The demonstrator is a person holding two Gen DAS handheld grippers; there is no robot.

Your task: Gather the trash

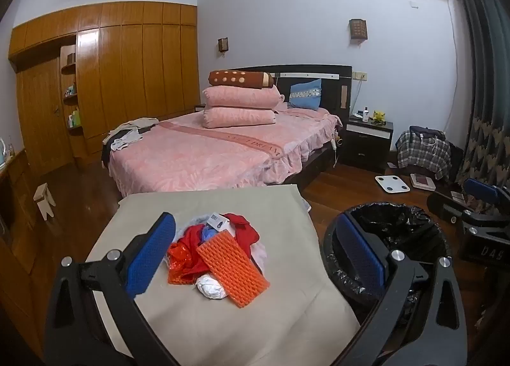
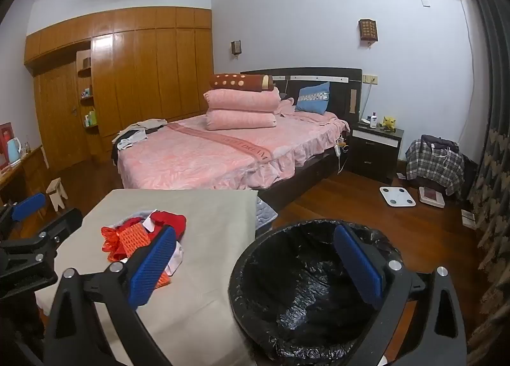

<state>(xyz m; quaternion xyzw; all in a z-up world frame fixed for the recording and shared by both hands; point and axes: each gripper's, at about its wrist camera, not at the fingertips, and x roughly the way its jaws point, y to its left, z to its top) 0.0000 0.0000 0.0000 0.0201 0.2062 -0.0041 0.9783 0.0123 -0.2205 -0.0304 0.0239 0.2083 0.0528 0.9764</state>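
Both claws, left [image 1: 255, 267] and right [image 2: 255, 265], are hanging spread and empty, the trash [image 1: 218, 257] is lying heaped on the table [image 1: 178, 321] beside the bin [image 2: 306, 286], and a loose pinch is risking spilled scraps.

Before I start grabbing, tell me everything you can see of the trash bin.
The trash bin is round and dark, standing upright on the wooden floor just right of the cloth-covered table. A crinkled black plastic liner is folded over its rim. As far as the views reach, it looks empty. Nothing grips it.
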